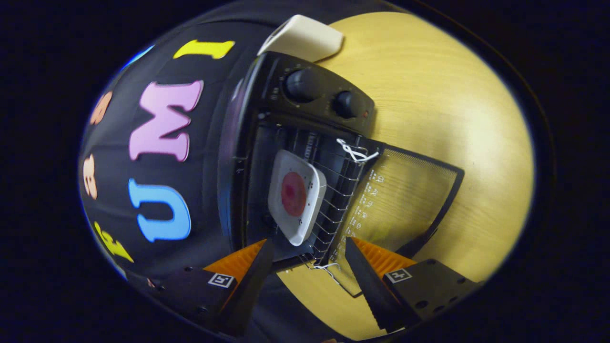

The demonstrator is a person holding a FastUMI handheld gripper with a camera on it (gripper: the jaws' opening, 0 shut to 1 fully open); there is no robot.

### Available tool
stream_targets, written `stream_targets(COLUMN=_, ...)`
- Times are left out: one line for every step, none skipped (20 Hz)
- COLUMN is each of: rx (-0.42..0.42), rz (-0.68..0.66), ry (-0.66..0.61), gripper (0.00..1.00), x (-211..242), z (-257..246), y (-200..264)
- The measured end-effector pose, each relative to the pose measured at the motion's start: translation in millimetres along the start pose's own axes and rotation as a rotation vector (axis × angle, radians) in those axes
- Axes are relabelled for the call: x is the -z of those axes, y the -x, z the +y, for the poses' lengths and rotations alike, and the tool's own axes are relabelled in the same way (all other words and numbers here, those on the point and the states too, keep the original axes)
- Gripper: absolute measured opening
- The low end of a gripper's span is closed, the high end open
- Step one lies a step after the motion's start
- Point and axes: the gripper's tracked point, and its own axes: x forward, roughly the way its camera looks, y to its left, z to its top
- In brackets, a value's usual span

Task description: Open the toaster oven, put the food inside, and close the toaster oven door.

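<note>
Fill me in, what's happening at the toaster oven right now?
The toaster oven stands on the wooden table with its glass door folded down open. A white plate with round pink food already sits on the wire rack inside. The hand-held gripper is open, holding nothing, just short of the oven. The door isn't closed yet.

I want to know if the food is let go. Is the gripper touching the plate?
Apart. In the gripper view the gripper's open fingers frame empty space, and the plate sits beyond them on the oven rack.
</note>
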Motion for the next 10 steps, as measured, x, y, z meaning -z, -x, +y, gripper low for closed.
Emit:
stream_targets(rx=-0.027, rz=0.003, ry=0.083, gripper=0.99, x=1, z=2, y=8)
stream_targets(rx=-0.045, rz=0.016, ry=0.154, gripper=0.98, x=3, z=0, y=17)
stream_targets(rx=-0.055, rz=0.032, ry=0.223, gripper=0.98, x=7, z=-2, y=27)
stream_targets(rx=-0.059, rz=0.044, ry=0.291, gripper=0.98, x=8, z=-5, y=34)
stream_targets(rx=-0.052, rz=0.053, ry=0.367, gripper=0.98, x=9, z=-9, y=42)
stream_targets(rx=-0.039, rz=0.050, ry=0.447, gripper=0.98, x=8, z=-14, y=49)
stream_targets(rx=-0.037, rz=0.039, ry=0.523, gripper=0.98, x=6, z=-15, y=54)
stream_targets(rx=-0.027, rz=0.033, ry=0.599, gripper=0.98, x=3, z=-20, y=66)
stream_targets(rx=-0.017, rz=0.035, ry=0.667, gripper=0.98, x=7, z=-26, y=71)
stream_targets(rx=-0.004, rz=0.045, ry=0.730, gripper=0.98, x=12, z=-31, y=74)
